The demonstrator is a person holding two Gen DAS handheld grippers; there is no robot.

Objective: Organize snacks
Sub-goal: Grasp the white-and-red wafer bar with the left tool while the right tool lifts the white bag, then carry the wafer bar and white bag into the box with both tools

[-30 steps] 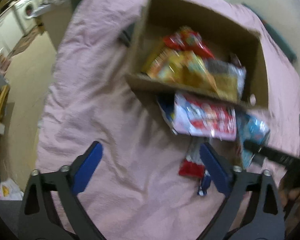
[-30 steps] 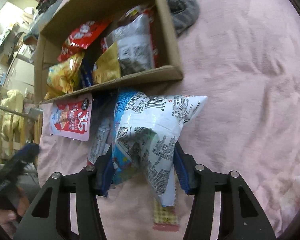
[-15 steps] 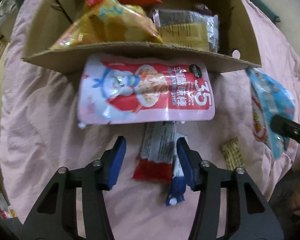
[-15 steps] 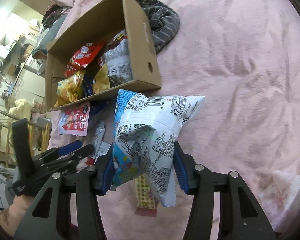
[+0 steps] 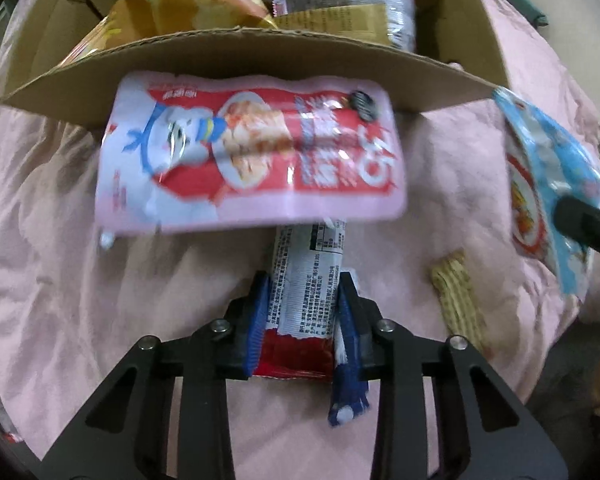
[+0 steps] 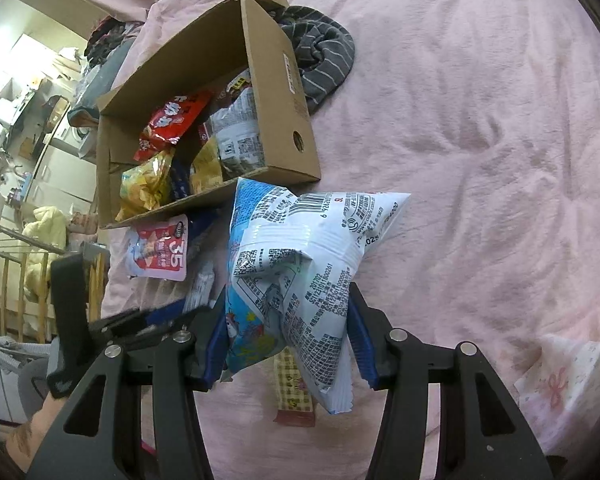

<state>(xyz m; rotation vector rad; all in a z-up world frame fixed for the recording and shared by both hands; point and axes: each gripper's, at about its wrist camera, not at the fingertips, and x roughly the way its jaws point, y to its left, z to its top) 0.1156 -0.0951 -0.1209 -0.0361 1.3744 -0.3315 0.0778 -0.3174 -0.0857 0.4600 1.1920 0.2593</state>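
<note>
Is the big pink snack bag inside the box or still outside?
Outside. The pink snack bag lies on the pink blanket against the cardboard box's front wall.

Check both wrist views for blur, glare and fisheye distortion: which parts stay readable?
Left wrist: the pink pouch is smeared by motion blur with foil glare, its print unreadable; the wrapper in the left gripper stays sharp; the box edge bows from the fisheye. Right wrist: crisp, the barcode on the blue bag in the right gripper reads clearly; the room at left is overexposed.

Left tool (image 5: pixel 304 308) and right tool (image 6: pixel 286 336) both low, fingers clamped on something.
</note>
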